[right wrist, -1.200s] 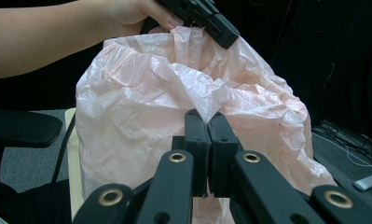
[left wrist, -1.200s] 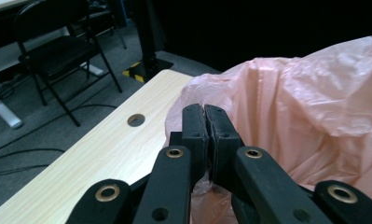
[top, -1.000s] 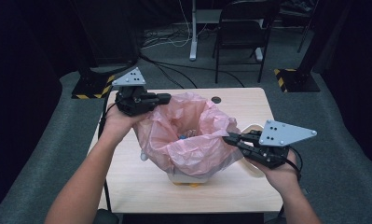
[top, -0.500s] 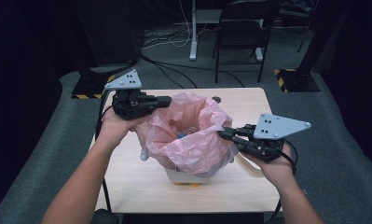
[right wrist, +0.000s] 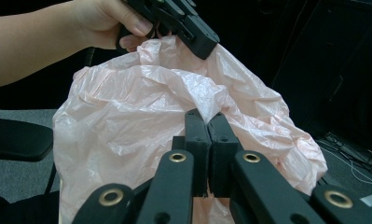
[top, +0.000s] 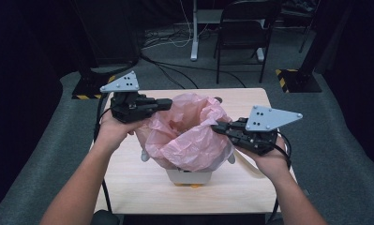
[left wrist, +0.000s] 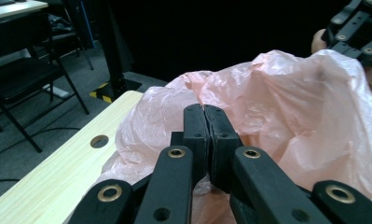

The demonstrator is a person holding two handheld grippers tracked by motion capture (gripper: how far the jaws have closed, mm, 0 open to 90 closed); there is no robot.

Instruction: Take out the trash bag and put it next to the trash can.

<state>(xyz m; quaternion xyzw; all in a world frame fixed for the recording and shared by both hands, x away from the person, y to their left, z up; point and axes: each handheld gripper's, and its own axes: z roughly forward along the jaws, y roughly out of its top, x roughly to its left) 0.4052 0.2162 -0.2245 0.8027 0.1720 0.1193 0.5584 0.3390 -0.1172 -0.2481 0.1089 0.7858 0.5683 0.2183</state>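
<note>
You hold the pink plastic bag [top: 189, 133] open over a small white bin [top: 189, 176] near the middle of the table [top: 128, 183]. Your left gripper [top: 166, 104] has its fingers [left wrist: 195, 135] pinched on the bag's far-left rim. Your right gripper [top: 217, 126] has its fingers [right wrist: 196, 135] clamped on the rim's right edge.

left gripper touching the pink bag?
Touching. In the left gripper view, the left gripper has its jaws shut on a fold of the pink bag, film pinched at the tips.
</note>
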